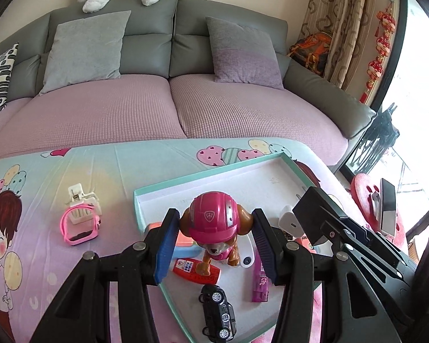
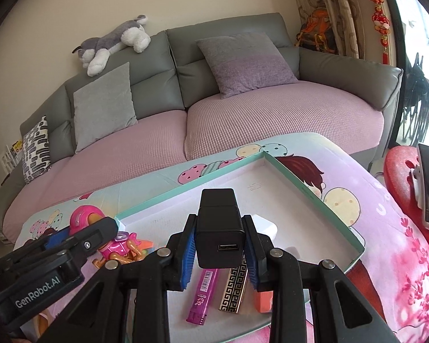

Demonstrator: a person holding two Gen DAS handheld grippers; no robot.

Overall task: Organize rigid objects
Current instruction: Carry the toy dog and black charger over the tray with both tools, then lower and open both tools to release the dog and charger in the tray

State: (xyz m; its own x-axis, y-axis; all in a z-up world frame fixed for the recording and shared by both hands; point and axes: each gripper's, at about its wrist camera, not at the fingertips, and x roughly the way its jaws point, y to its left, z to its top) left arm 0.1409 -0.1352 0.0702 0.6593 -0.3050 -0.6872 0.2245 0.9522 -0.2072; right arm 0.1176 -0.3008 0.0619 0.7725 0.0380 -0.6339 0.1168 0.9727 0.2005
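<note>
- The sorting is judged well advanced: inside the tray (image 1: 208, 171) a toy car (image 1: 218, 313), a red bottle (image 1: 196, 270), a purple lighter (image 2: 201, 297), a patterned lighter (image 2: 234, 288) and a white charger (image 1: 289, 221) are already laid.
- The left claw (image 1: 214, 237) is seen spread around the dog figure (image 1: 214, 225) with a pink helmet; a gap shows at each pad, so the figure is taken as released (it stands inside the tray's near-left part).
- The right claw (image 2: 218, 247) is clenched on a black charger (image 2: 218, 228), held above the tray and not yet set down.
- 2 things are left on the counter (image 1: 123, 160): a pink watch (image 1: 77, 225) and, touching it, a white clip (image 1: 81, 201).
- The tray's near end is crowded, so the far end is judged the easier spot for the black charger; the 2 claws are close together and could be knocked.
- A sofa (image 1: 168, 105) is seen behind.
</note>
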